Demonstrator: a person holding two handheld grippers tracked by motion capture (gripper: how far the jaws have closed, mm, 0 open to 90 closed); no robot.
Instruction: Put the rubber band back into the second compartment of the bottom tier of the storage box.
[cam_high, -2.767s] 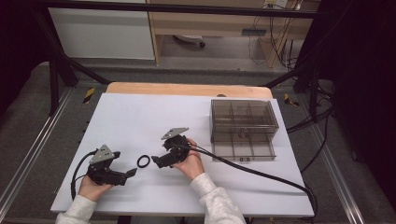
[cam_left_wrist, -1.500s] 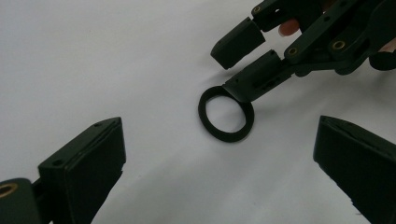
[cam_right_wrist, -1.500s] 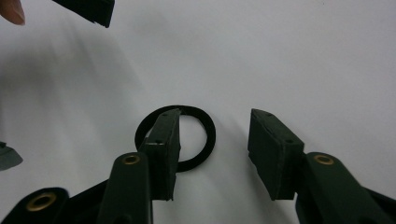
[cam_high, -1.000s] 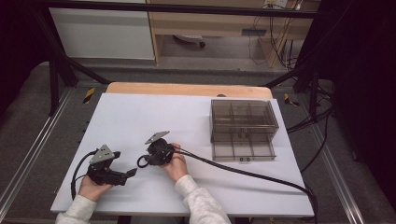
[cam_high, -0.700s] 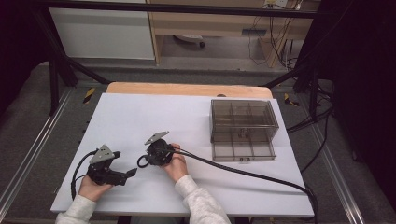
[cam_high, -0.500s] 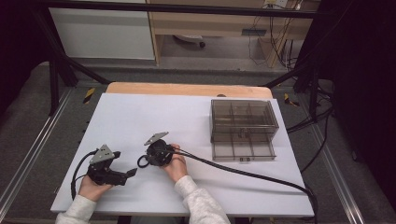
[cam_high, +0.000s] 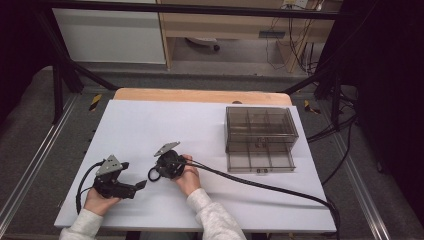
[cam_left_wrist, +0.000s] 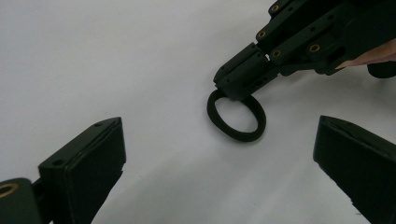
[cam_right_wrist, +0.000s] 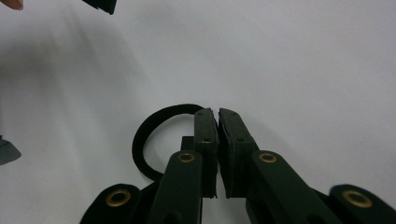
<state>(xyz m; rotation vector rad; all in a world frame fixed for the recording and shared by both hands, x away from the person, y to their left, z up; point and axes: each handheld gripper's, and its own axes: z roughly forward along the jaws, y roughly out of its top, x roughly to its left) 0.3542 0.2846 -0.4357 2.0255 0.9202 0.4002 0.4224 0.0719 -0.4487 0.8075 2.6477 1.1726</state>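
Right gripper low on the white table, jaws just closed and now pinching the black band at its rim. Band lying flat at the gripper's nine o'clock side, clear box well off toward two o'clock. Left gripper parked near, jaws wide, nothing between.

So the desk is a wooden top with a big white sheet over nearly all of it, just a strip of bare wood along the far edge. On the white part there's a small black rubber ring lying flat near the front, plus a smoky see-through plastic compartment box way off to the right.
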